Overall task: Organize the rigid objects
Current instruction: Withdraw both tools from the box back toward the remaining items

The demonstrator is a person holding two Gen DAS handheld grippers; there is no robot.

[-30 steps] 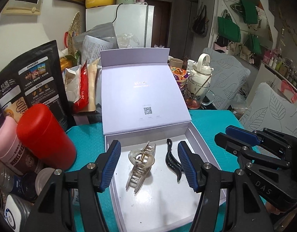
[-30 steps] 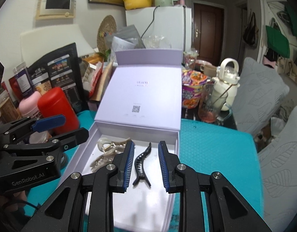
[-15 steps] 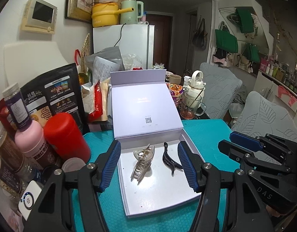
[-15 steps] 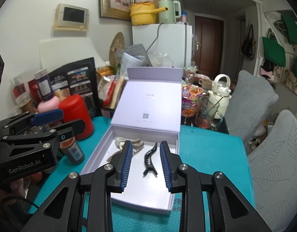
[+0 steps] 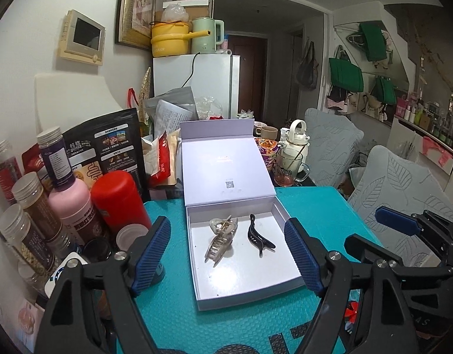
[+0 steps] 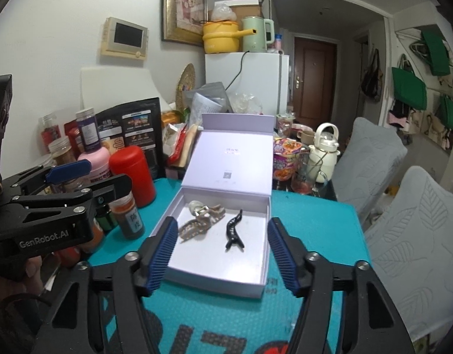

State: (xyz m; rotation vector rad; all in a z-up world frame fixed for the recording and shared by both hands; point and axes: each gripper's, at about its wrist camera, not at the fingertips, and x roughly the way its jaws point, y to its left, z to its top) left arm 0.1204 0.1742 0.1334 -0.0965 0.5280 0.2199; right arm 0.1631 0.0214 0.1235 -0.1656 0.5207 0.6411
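An open lilac box (image 5: 244,293) (image 6: 257,287) sits on the teal mat, its lid (image 5: 225,171) tilted back. Inside lie a beige claw hair clip (image 5: 220,240) (image 6: 201,221) on the left and a black hair clip (image 5: 257,236) (image 6: 234,231) on the right. My left gripper (image 5: 228,255) is open and empty, held back above the box's near half. My right gripper (image 6: 219,252) is open and empty, also drawn back over the near part of the box. The right gripper also shows at the right edge of the left wrist view (image 5: 399,236); the left gripper shows at the left of the right wrist view (image 6: 78,177).
A red canister (image 5: 118,200) (image 6: 132,174), a pink bottle (image 5: 74,206), several spice jars (image 5: 25,233) and a black pouch (image 5: 108,147) crowd the left. A noodle cup (image 6: 284,159), a glass mug (image 5: 287,166) and a white kettle (image 6: 324,147) stand behind the box. Grey chairs (image 6: 403,236) stand to the right.
Both grippers have pulled back and up from the box. The right gripper's jaws have opened wide from a narrow gap around the black clip. Both clips stay in the box.
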